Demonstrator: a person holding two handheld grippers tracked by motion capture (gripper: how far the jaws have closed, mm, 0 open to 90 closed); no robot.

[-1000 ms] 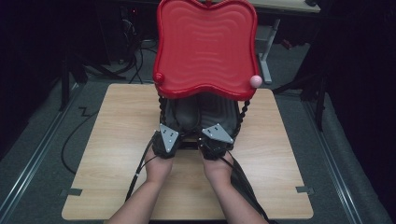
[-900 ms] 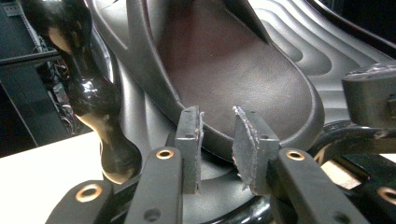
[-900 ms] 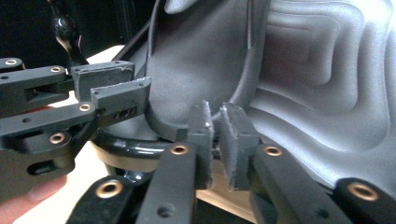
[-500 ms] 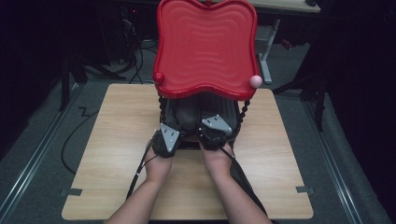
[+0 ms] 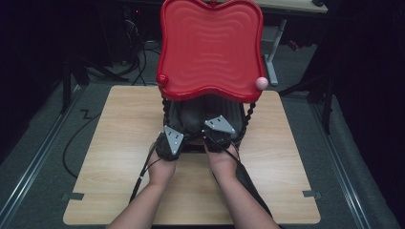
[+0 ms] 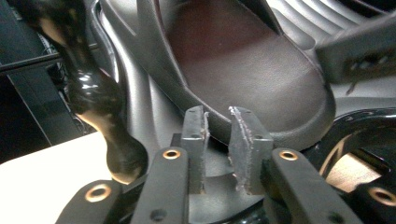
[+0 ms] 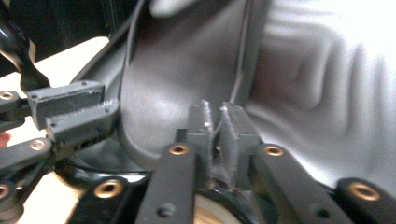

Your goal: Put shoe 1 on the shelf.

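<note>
A glossy red wavy tray (image 5: 210, 47) stands raised on black twisted posts (image 5: 165, 107) over a dark grey ribbed lower tray (image 5: 236, 114). A dark brown shoe-like piece (image 6: 252, 70) lies on that lower tray. My left gripper (image 5: 179, 130) reaches under the red tray. In the left gripper view its jaws (image 6: 218, 116) stand a narrow gap apart just short of the dark piece's rim, with nothing between them. My right gripper (image 5: 217, 125) is beside it. Its jaws (image 7: 216, 112) have just been closing and are almost together, with nothing between them, in front of the dark piece (image 7: 182, 79).
A pink ball (image 5: 261, 82) and a red ball (image 5: 163, 79) cap the red tray's front corners. The stand sits at the far middle of a light wooden table (image 5: 110, 157). The left gripper (image 7: 79, 114) lies close on the left in the right gripper view. Dark floor and cables surround the table.
My right gripper has edged slightly farther in under the red tray. The left gripper and the stand have not moved.
</note>
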